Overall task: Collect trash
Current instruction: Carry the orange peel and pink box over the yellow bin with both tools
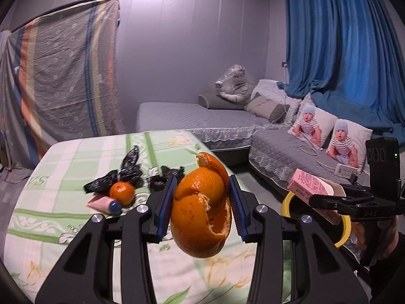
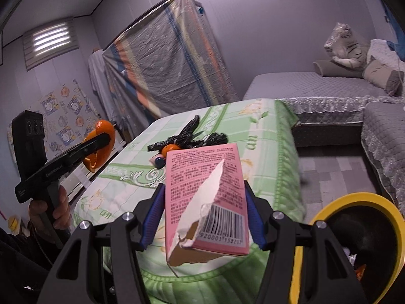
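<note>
The right gripper (image 2: 205, 207) pinches a torn pink box (image 2: 206, 197) — barcode "920001158217"; the left gripper (image 1: 202, 207) clamps orange peel (image 1: 202, 210) above the green-checked tablecloth (image 1: 76, 152), bin (image 2: 374, 202) at four o'clock.

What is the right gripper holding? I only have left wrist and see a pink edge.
Observer: A pink box, clamped between both pads of the right gripper. It is torn open on a diagonal, barcode towards the camera.
Operator: Bin empty?
Observer: No. Inside the yellow-rimmed bin there are already scraps on a dark bottom.
Operator: Peel over the table?
Observer: No. From the right wrist, the peel hangs in the left gripper in the air, beside the table, not above it.
</note>
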